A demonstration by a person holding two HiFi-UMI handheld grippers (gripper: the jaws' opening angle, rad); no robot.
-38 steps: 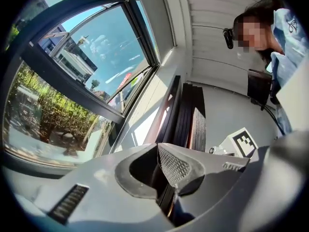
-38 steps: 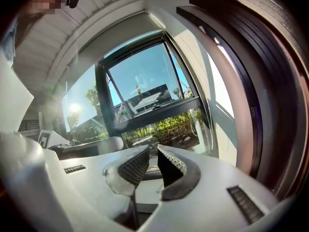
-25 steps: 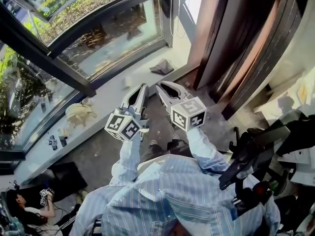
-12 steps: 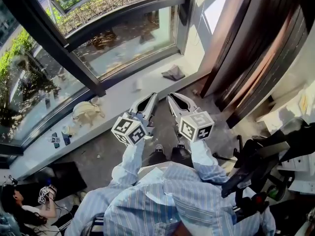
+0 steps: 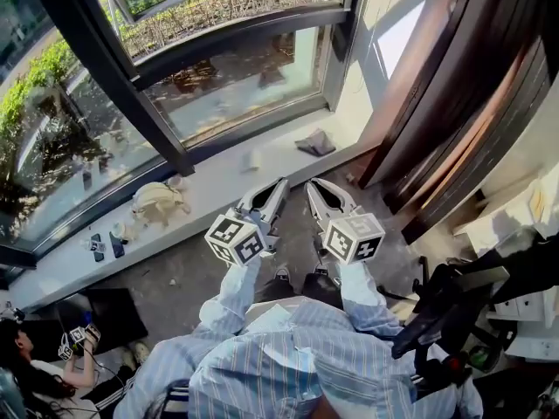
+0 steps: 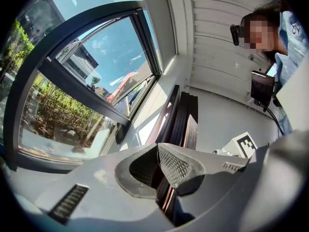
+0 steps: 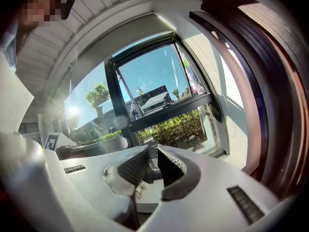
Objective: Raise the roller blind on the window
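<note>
You stand back from the window (image 5: 218, 77), holding nothing. Your left gripper (image 6: 158, 151) is squeezed shut and empty. Your right gripper (image 7: 153, 153) has its jaws a little apart. The roller blind (image 7: 120, 33) is probably that grey band up top, and the glass is bare. To lift it more, you must find its cord.

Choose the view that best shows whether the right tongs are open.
Right gripper view: the right tongs show a gap between pads, nothing held. Head view shows them small, from above; left gripper view catches only their marker cube.
</note>
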